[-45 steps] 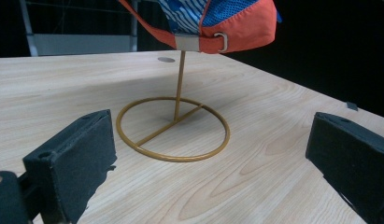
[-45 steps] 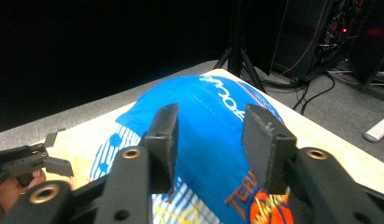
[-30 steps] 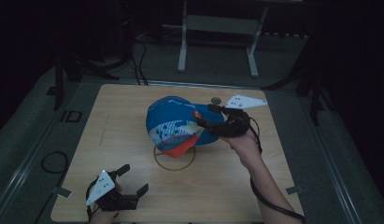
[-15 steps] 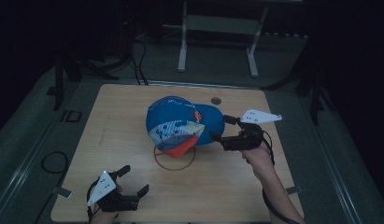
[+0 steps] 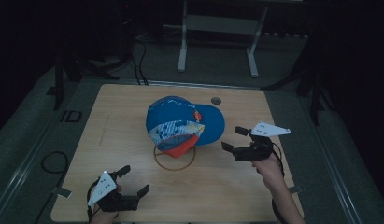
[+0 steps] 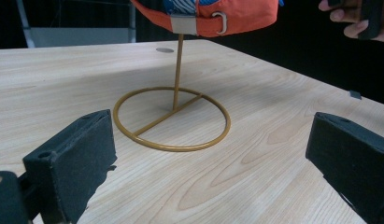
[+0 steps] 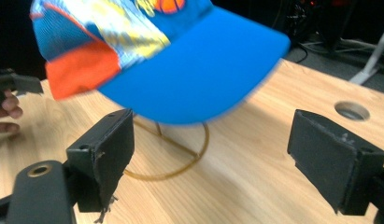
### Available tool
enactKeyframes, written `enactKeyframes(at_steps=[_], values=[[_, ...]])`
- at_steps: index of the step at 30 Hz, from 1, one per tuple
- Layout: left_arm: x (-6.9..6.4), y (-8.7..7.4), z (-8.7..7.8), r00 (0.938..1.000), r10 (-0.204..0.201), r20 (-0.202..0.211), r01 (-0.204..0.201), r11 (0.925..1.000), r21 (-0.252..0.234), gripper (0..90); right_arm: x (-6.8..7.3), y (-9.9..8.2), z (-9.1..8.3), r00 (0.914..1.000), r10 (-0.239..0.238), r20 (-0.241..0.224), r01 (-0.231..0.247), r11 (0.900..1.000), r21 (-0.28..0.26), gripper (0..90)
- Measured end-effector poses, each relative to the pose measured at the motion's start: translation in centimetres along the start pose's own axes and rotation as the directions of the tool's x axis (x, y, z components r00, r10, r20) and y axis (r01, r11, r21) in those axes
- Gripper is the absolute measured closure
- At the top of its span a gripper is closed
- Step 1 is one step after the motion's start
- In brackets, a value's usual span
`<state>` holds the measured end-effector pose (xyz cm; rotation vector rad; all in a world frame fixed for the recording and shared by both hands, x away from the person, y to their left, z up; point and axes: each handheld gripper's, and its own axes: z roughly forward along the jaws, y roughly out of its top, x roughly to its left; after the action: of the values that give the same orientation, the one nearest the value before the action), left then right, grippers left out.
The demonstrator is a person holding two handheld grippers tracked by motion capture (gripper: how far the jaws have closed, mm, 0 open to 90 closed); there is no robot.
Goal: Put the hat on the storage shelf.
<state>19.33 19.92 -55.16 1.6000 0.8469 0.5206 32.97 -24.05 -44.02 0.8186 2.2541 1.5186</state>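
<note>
Cap (image 5: 185,123) and stand (image 5: 174,157) are at the middle of the high view, on the wooden tabletop (image 5: 255,186). The cap is blue with an orange back part and a patterned panel, and it sits on top of the thin brass-coloured stand, whose ring base lies flat on the wood. In the left gripper view the rod of the stand goes up from the ring into the orange strap of the cap, near the upper edge of the frame.

The right gripper (image 5: 236,138) is at the right of the cap in the high view, near the brim but apart from it. Its jaws are spread wide and hold nothing; in the right gripper view the blue brim hangs above and between them. The left gripper (image 5: 133,181) is at the lower left of the high view, well apart from the cap, also with spread and empty jaws, pointing toward the ring.

I judge that the cap is already placed on the stand and the right gripper is free of it, so the placing step looks finished. If the cap must be adjusted, the next move calls for a gentle pinch on the brim, because the stand is light and could tip.
</note>
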Motion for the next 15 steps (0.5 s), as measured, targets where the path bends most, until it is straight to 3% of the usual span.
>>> enactKeyframes(at_steps=[15], values=[[0.1, -0.2, 0.1, 1.0000, 0.001, -0.007, -0.001, 1.0000, 0.009, 1.8, -2.4, -5.5, -2.7, 0.9962, 0.052, 0.069, -0.053, 0.9986, 0.005, 14.0]])
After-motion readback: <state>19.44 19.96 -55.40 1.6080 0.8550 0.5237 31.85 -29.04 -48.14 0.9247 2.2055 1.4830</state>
